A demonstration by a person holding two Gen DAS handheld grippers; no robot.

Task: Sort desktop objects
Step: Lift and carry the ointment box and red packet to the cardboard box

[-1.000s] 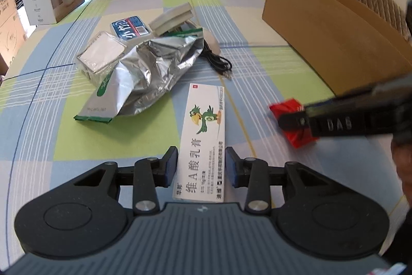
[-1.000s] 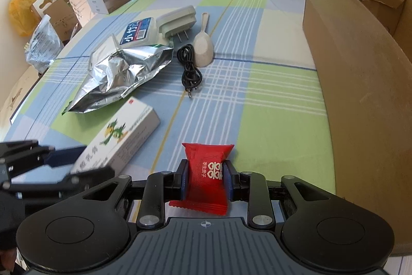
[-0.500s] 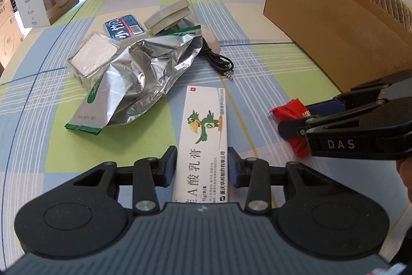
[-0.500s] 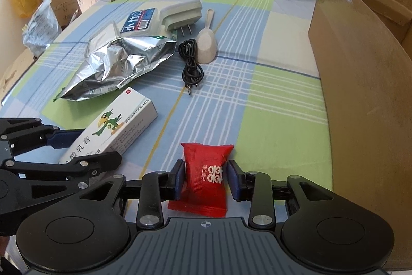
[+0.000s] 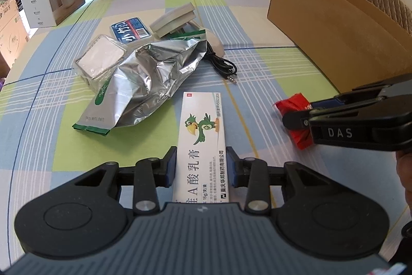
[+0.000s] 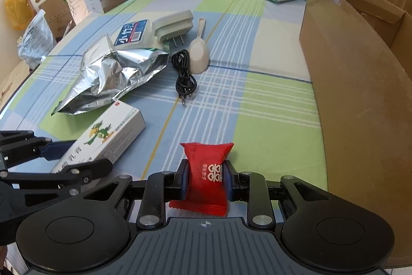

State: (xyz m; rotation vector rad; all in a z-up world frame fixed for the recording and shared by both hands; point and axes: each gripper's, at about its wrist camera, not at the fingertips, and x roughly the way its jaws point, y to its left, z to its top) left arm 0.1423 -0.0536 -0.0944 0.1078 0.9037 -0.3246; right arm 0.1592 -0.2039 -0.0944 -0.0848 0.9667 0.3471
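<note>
My left gripper is shut on the near end of a long white ointment box with a green parrot printed on it. From the right wrist view the ointment box points out from between the left gripper's fingers at the lower left. A red candy packet stands upright in my right gripper, which is shut on it. In the left wrist view the right gripper reaches in from the right with the red packet at its tips. Both are low over the checked tablecloth.
A large open cardboard box lines the right side. A crumpled silver foil bag, a clear plastic case, a blue-labelled pack, a plug adapter, a beige scoop and a black cable lie mid-table. Cartons and tissue packs stand at the far edge.
The right gripper, still holding the red packet, has come further into the left wrist view. Both views now show more of the far table. The ointment box stays between the left fingers.
</note>
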